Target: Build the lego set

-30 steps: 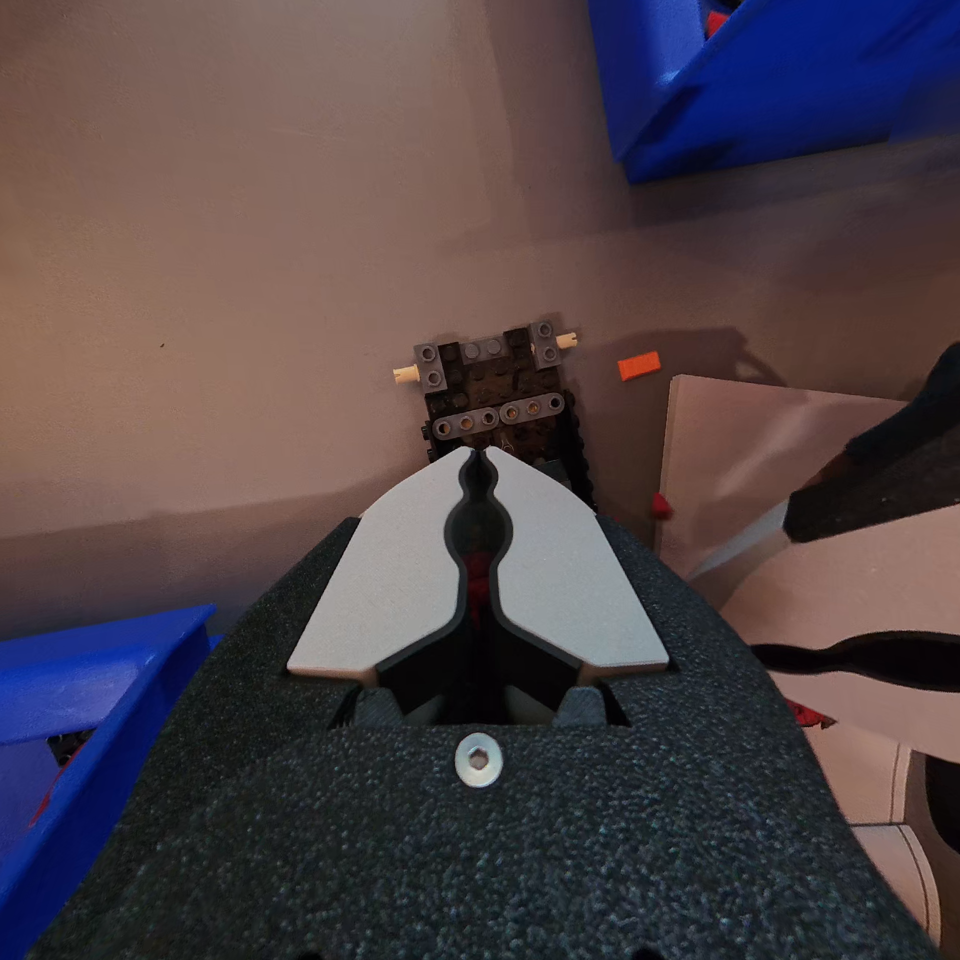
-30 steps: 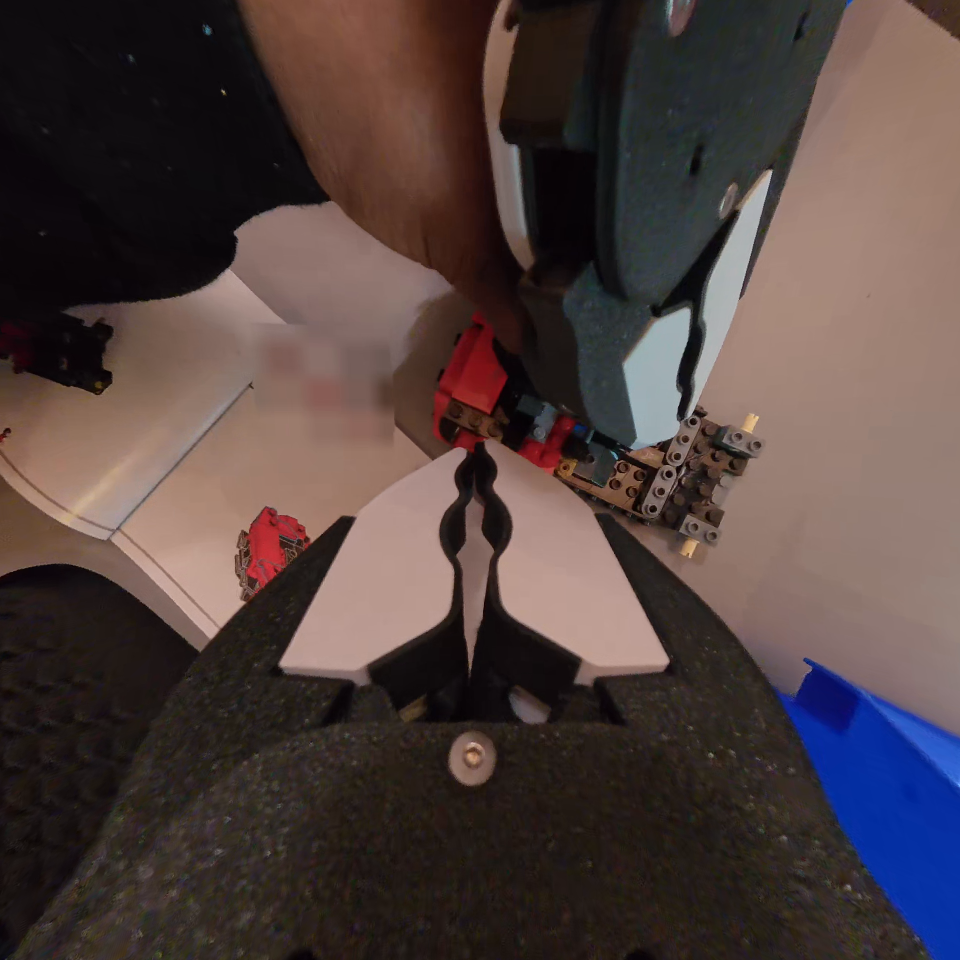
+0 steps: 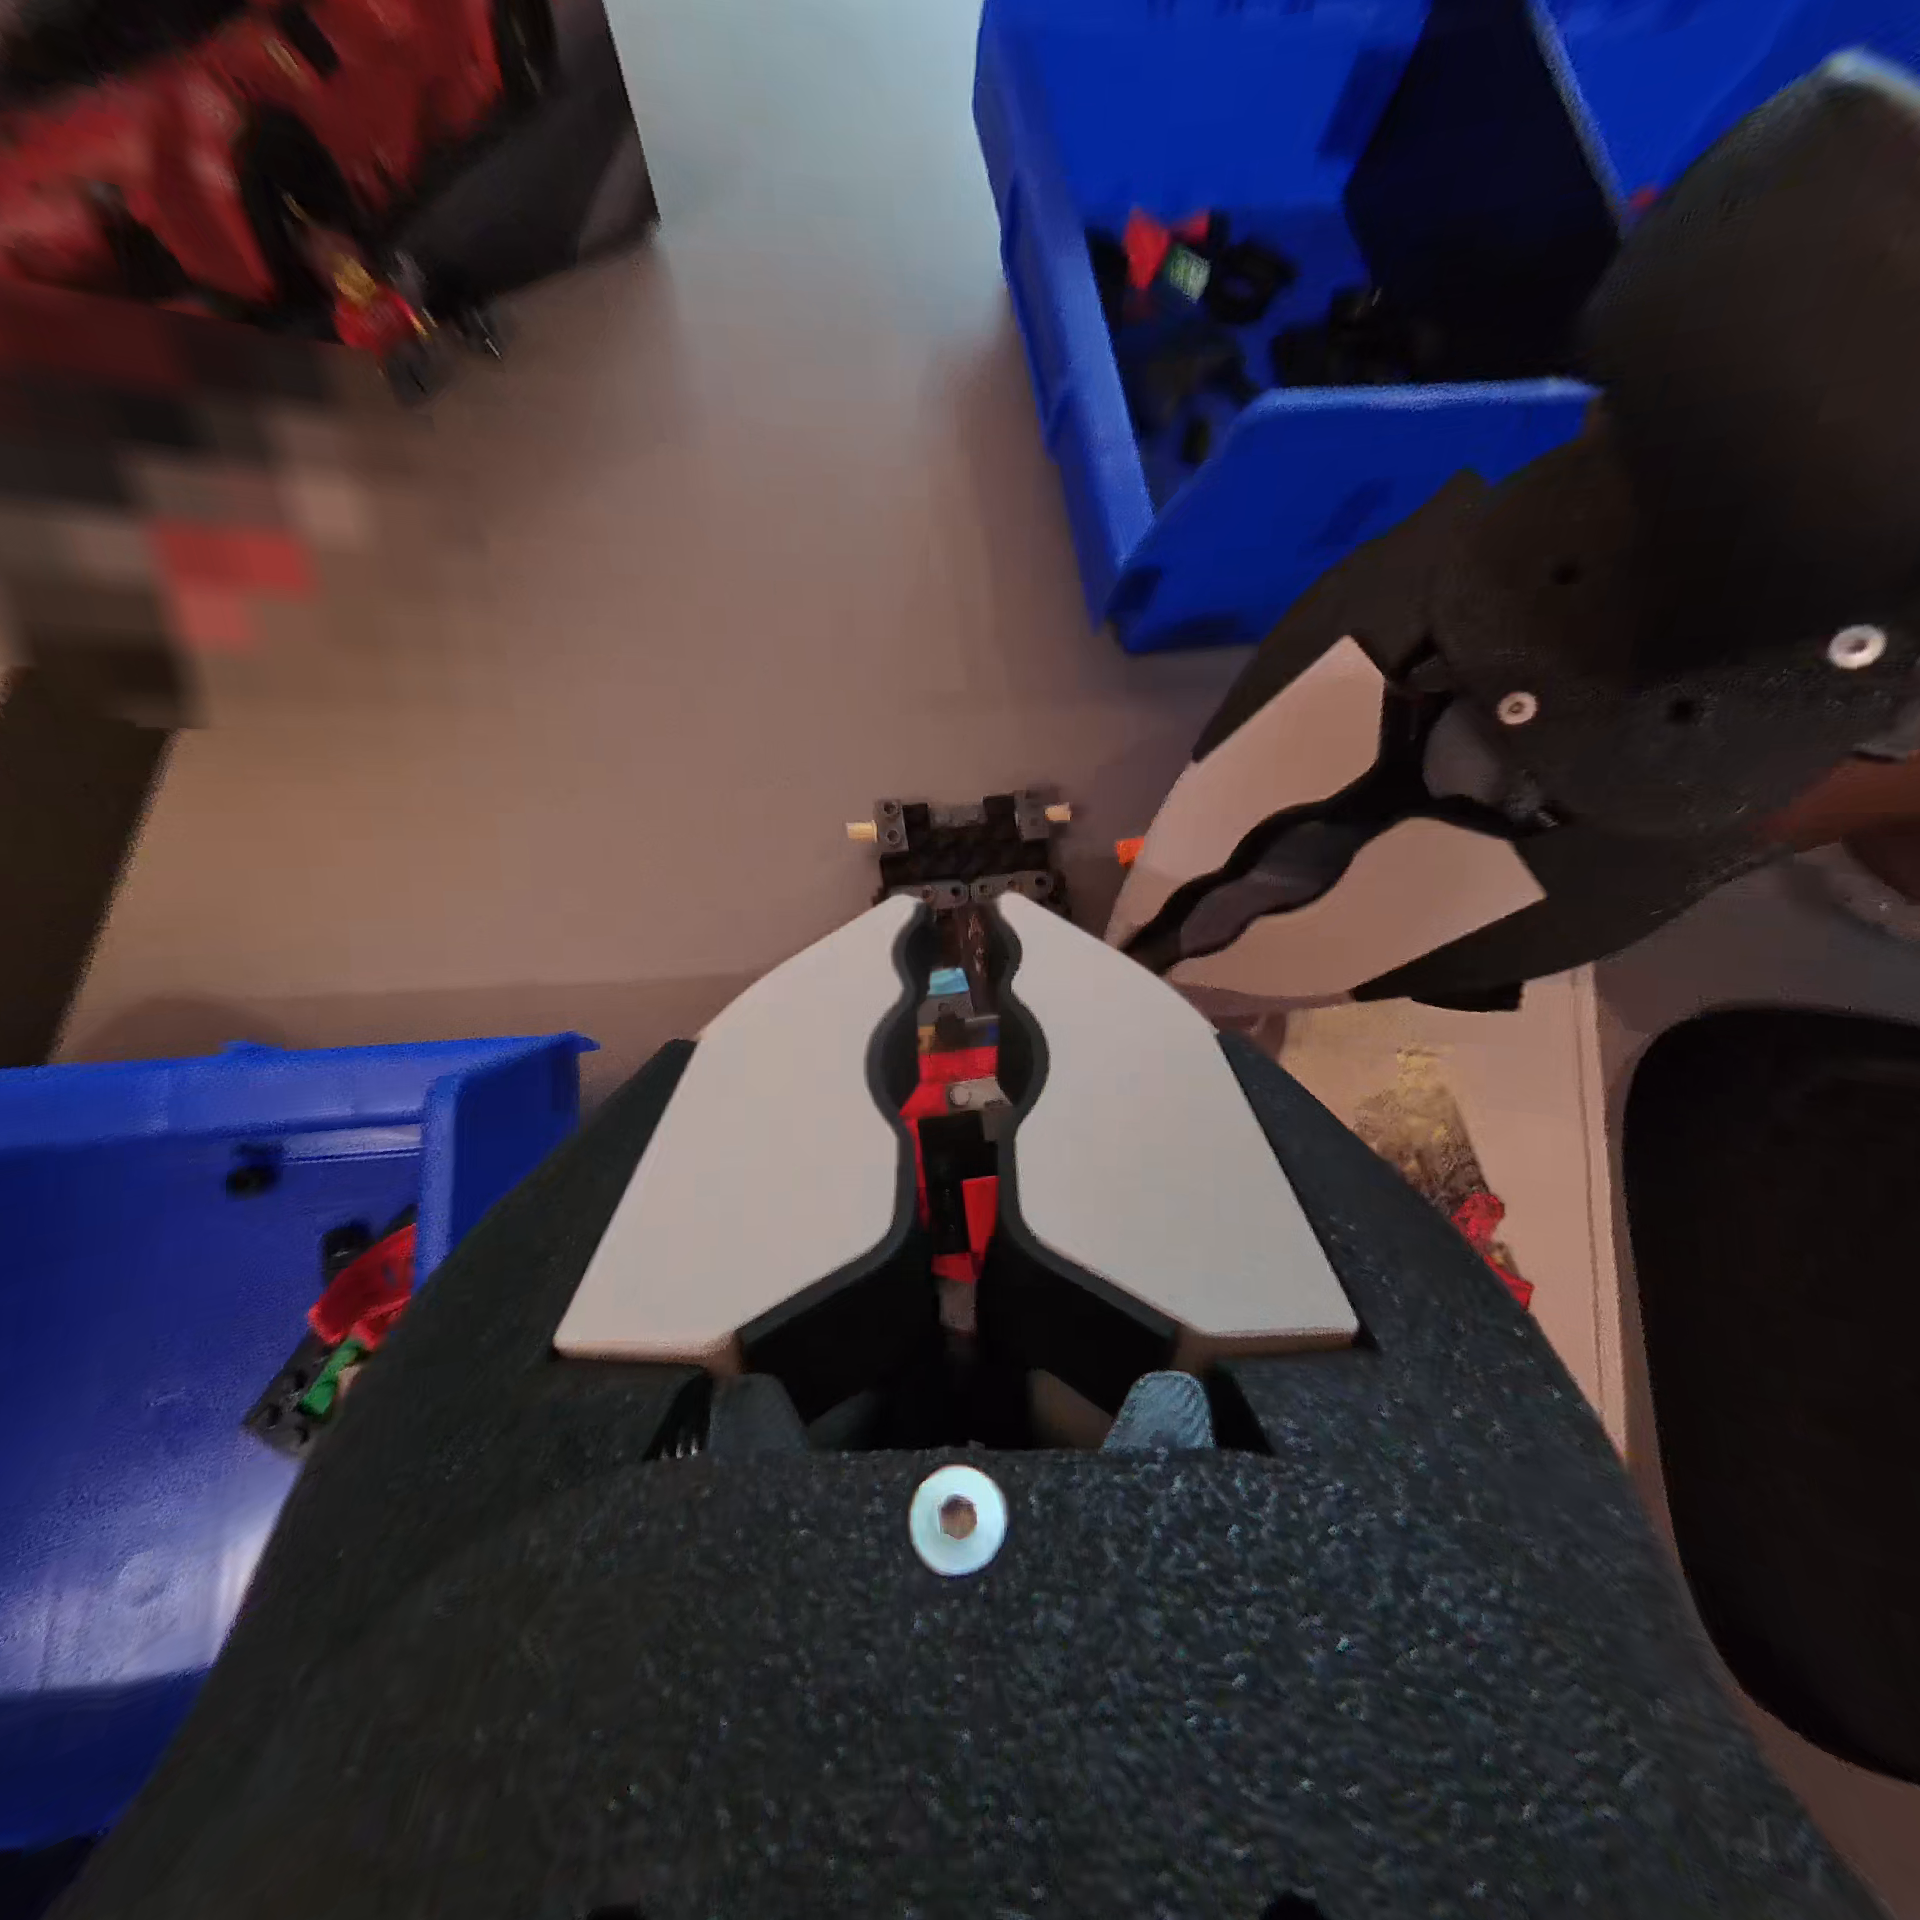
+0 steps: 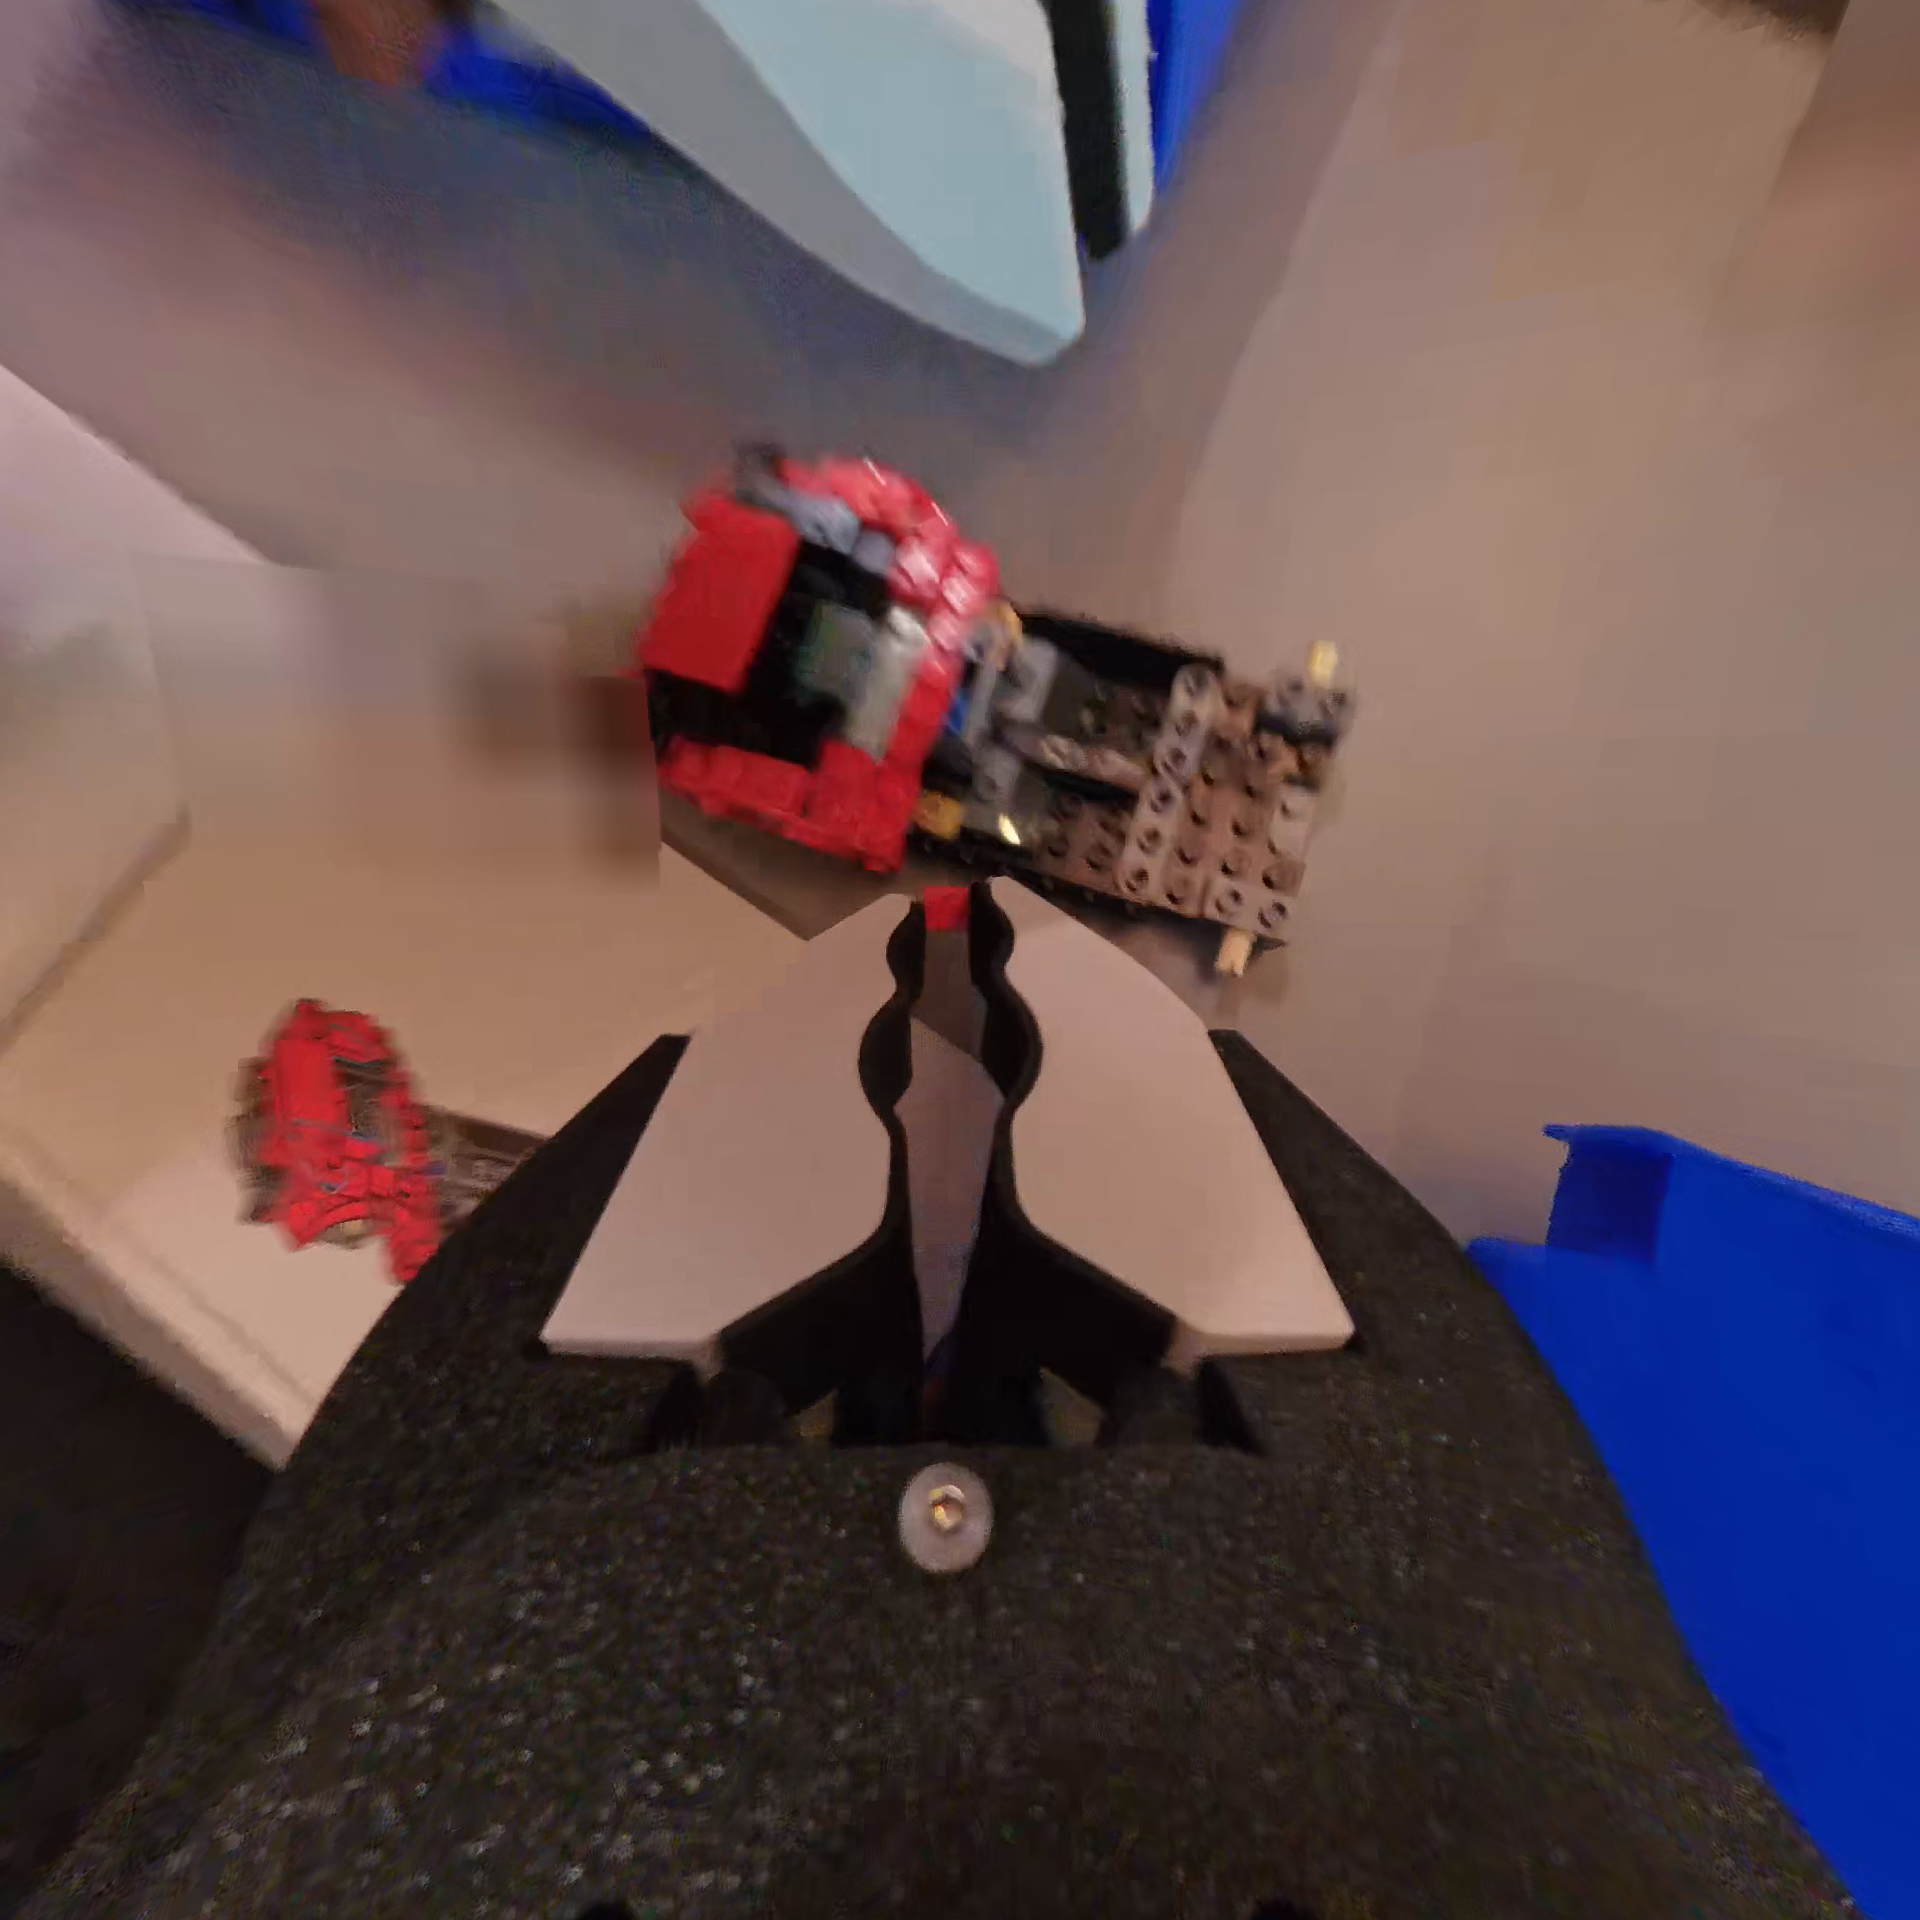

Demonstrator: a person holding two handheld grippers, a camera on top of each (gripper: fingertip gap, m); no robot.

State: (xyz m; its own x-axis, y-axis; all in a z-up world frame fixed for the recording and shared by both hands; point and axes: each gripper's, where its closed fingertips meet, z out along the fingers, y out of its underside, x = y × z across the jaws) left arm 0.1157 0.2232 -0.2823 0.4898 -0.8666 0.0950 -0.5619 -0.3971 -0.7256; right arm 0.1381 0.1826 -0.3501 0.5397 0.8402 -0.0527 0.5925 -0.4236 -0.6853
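Note:
The lego model [image 4: 935,727] lies on the table, with a red cab end and a black and grey studded frame end. In the left wrist view its frame end [image 3: 966,847] shows past my fingertips and the rest shows through the gap between my fingers. My left gripper [image 3: 961,912] hovers above the model with its jaws slightly apart and holds nothing. My right gripper [image 4: 943,914] is shut on a small red piece [image 4: 945,906], just in front of the model's side. In the left wrist view it [image 3: 1143,940] sits to the right of the model.
A blue bin [image 3: 1195,520] of parts stands beyond the model. Another blue bin [image 3: 208,1195] is at the near left and shows in the right wrist view [image 4: 1714,1403]. A small orange piece [image 3: 1127,850] lies by the model. White instruction pages [image 4: 156,1091] lie to the left. Some 9 centimeters of space lies between my two pairs of fingers.
My left gripper has lifted up off the model and its jaws have parted a little. My right gripper has pulled back from the model, and both views are blurred.

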